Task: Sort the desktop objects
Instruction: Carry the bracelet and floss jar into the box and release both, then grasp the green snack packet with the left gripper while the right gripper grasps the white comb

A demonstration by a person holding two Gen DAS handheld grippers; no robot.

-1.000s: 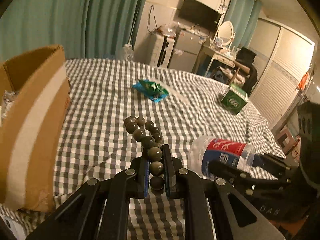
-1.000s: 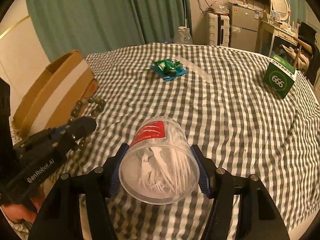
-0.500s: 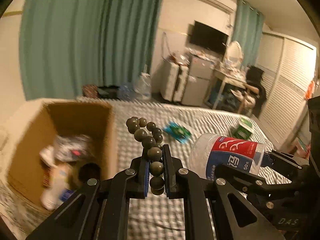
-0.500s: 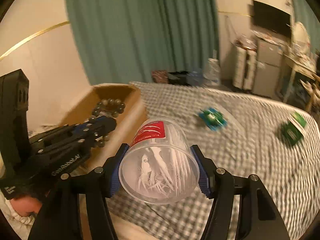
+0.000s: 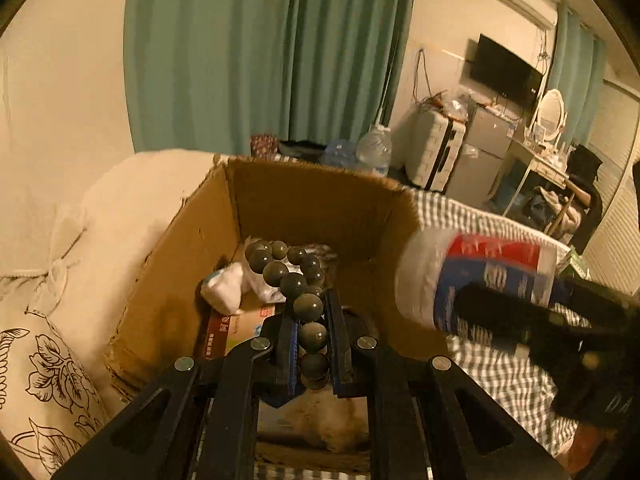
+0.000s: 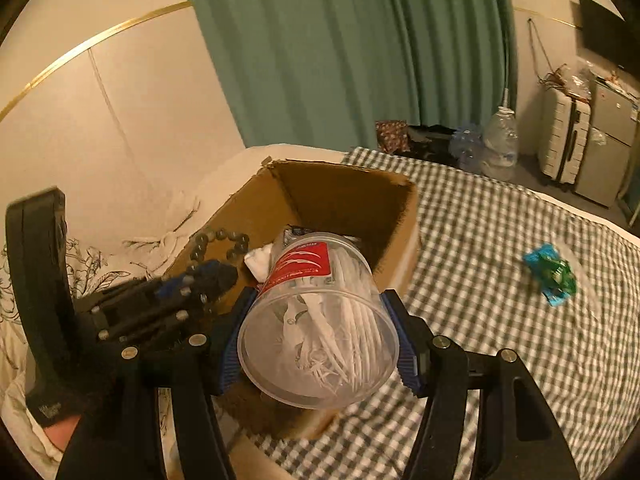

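A: Where is your left gripper [image 5: 313,344] relative to the cardboard box [image 5: 280,200]?

B: Above the box's open top, clamped tight on the bead bracelet [image 5: 294,280], whose loop hangs over the clutter inside.

A: And your right gripper [image 6: 318,344]?

B: Beside the box's near wall, its blue pads squeezing the clear tub of floss picks [image 6: 316,320]. A blue-green packet [image 6: 552,276] lies on the checkered cloth [image 6: 500,240], well away from the box.

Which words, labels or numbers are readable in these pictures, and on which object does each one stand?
No text can be read with certainty.
Clear plastic jar with red and blue label: white marks on the red part, blurred, not readable.
Red and white flat package in the brown cardboard box: small print, too small to read.
Black left gripper: faint lettering on its body, unreadable.
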